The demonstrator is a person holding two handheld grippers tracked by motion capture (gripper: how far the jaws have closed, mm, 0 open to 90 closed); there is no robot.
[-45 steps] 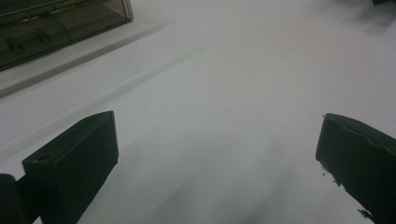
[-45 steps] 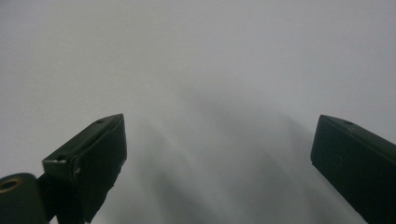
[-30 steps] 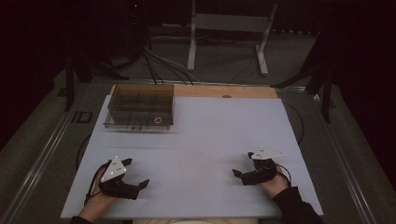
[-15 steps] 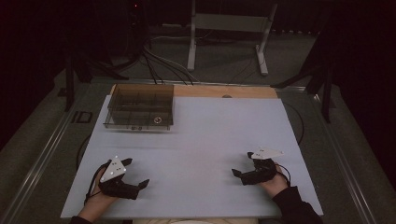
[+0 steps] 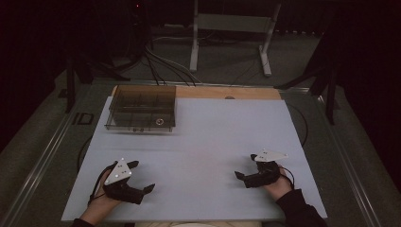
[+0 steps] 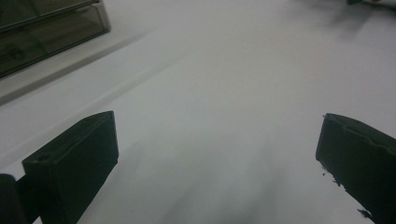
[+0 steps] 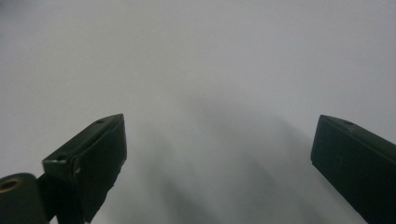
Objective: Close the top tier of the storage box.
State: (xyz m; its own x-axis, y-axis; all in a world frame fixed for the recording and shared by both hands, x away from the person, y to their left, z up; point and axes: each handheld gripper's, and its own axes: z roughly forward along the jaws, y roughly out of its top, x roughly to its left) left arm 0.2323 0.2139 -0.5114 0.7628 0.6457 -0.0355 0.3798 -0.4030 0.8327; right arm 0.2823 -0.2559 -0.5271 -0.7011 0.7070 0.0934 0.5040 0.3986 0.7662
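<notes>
Left gripper [image 5: 142,176], jaws spread wide and empty, resting low on the white sheet [image 5: 217,142] at the near left; right gripper [image 5: 246,168], jaws likewise apart and empty, at the near right. In the left gripper view, both jaws over bare sheet, with the box [image 6: 46,32] at upper left. Clear compartmented box [image 5: 141,113] at the far-left corner of the sheet, long axis running left to right, well apart from both grippers. Small round item [image 5: 160,121], possibly a ring or washer, in a front compartment; too dim to identify. Box ahead of the left gripper and slightly to its right; diagonally far-left of the right gripper. Left gripper nearer, hence the likelier one for a forward reach.
</notes>
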